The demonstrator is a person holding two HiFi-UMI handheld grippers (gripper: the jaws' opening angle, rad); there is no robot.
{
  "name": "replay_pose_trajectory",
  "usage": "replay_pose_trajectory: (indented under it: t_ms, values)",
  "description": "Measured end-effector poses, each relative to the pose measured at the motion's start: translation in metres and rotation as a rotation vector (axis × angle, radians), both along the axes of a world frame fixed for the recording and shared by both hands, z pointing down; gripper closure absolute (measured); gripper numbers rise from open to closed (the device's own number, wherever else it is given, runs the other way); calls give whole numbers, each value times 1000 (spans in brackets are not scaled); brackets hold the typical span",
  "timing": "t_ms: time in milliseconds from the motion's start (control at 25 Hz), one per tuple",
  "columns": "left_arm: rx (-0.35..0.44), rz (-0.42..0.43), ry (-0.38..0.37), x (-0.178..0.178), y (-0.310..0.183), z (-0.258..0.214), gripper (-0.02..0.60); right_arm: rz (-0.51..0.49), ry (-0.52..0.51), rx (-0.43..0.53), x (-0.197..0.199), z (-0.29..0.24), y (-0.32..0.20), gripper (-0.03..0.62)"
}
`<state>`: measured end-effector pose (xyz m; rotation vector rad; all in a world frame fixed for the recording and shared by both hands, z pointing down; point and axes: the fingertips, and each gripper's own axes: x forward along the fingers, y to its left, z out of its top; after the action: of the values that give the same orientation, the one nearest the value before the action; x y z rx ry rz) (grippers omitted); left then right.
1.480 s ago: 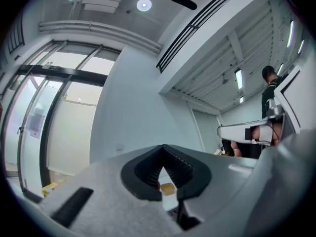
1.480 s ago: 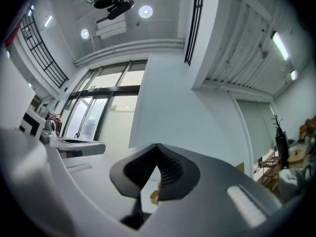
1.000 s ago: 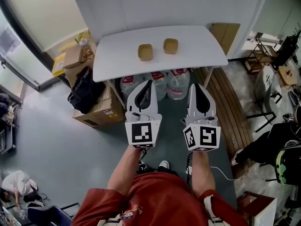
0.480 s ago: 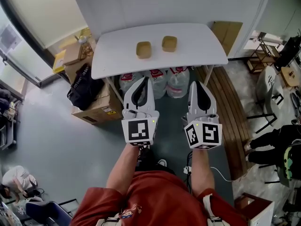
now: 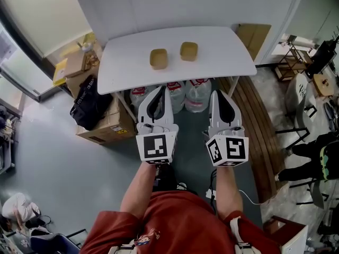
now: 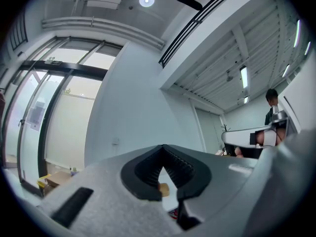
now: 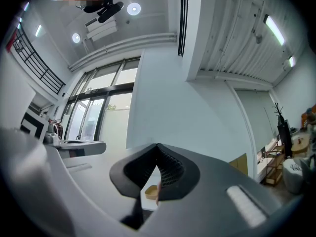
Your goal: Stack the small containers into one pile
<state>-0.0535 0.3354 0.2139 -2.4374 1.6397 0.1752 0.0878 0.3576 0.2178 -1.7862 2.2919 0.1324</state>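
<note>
Approach stage: nothing grasped. Left gripper [image 5: 168,90] and right gripper [image 5: 214,93] empty, jaws pressed together, short of near edge of white table [image 5: 225,57]. Left container [image 5: 158,59] and right container [image 5: 188,51] apart, side by side, mid-table. Next: open jaws, seize one container, nest into other.

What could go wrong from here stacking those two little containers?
The left gripper and right gripper are shut and empty; reaching in that way would likely shove the left container or right container across the table instead of gripping it.
Water jugs under the table could catch a foot while stepping closer.
</note>
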Motion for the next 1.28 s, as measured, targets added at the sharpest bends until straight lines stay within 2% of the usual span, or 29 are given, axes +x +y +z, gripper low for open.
replay_pose_trajectory:
  t_ms: [280,560,840,1040,1280]
  values:
    - [-1,-5,28,-29,-67,5,580,-2,32,-8,-29,5,-67,592]
    - [2,-28,63,-74,-148,0,580,-19,95,-1,-76,-7,-149,592]
    - [21,-29,59,-113,-227,-9,580,-12,104,-3,-117,-12,-229,592]
    - [27,-7,68,-120,-277,-11,580,5,110,-9,-129,-12,-275,592]
    - [13,15,50,-115,-305,-10,580,25,98,-21,-125,-10,-302,594]
